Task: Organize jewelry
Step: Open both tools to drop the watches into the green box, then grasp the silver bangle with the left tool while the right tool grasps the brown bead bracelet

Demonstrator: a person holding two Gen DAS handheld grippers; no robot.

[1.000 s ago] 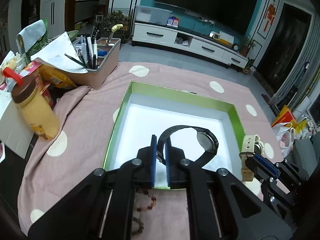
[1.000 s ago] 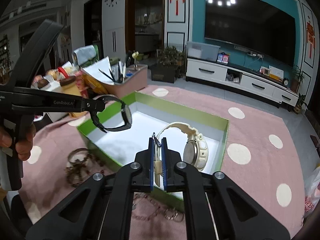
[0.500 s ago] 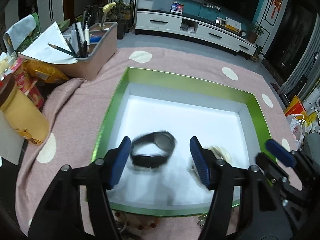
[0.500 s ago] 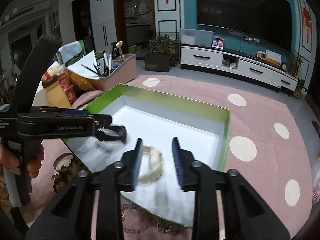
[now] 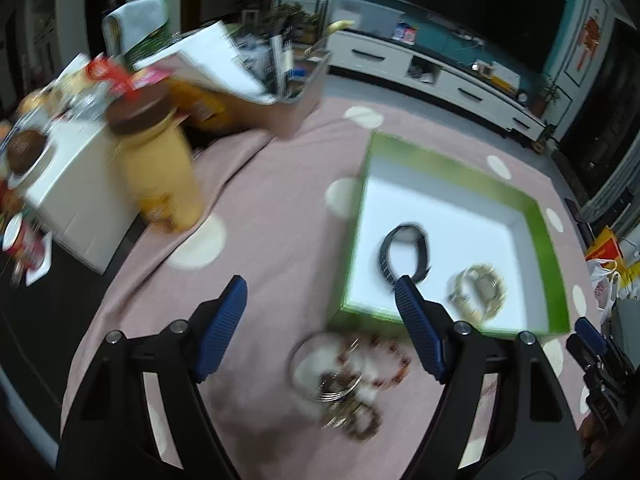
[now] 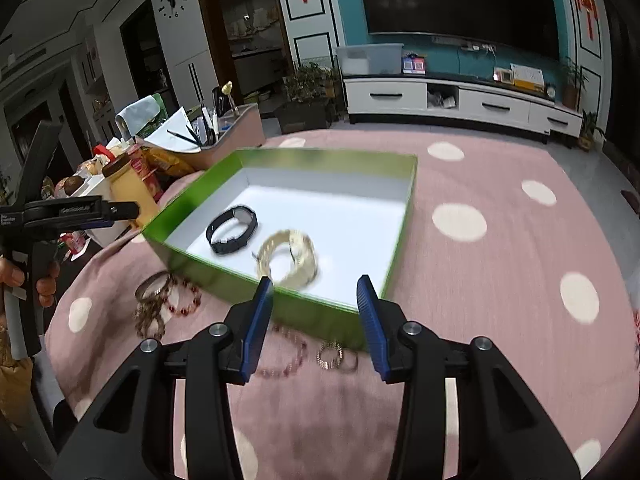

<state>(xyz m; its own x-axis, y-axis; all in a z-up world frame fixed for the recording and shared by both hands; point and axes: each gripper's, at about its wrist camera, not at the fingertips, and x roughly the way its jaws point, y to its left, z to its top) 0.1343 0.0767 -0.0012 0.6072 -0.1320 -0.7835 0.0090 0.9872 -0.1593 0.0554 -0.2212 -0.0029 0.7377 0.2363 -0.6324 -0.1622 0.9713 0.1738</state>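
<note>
A green box (image 5: pixel 548 240) (image 6: pixel 192 264) with a white floor holds a black watch (image 5: pixel 404 250) (image 6: pixel 232 229) and a cream watch (image 5: pixel 480 292) (image 6: pixel 289 258) lying side by side. My left gripper (image 5: pixel 320 292) hangs over the pink cloth left of the box, its jaws opening with nothing between them; a bangle and bead bracelets (image 5: pixel 344 372) (image 6: pixel 164 300) lie below it. My right gripper (image 6: pixel 314 286) hovers at the box's near wall, jaws opening and empty. More bracelets (image 6: pixel 316 356) lie on the cloth under it.
A pink dotted cloth (image 6: pixel 480 280) covers the table. A yellow bottle (image 5: pixel 160 172), a white carton (image 5: pixel 72 200), snacks and a pen tray (image 5: pixel 296 92) crowd the far left. A hand (image 6: pixel 16 276) holds the left gripper.
Both grippers opened and let go of their watches, which now lie in the box. Both pulled back; the left swung left over the cloth and bracelets.
</note>
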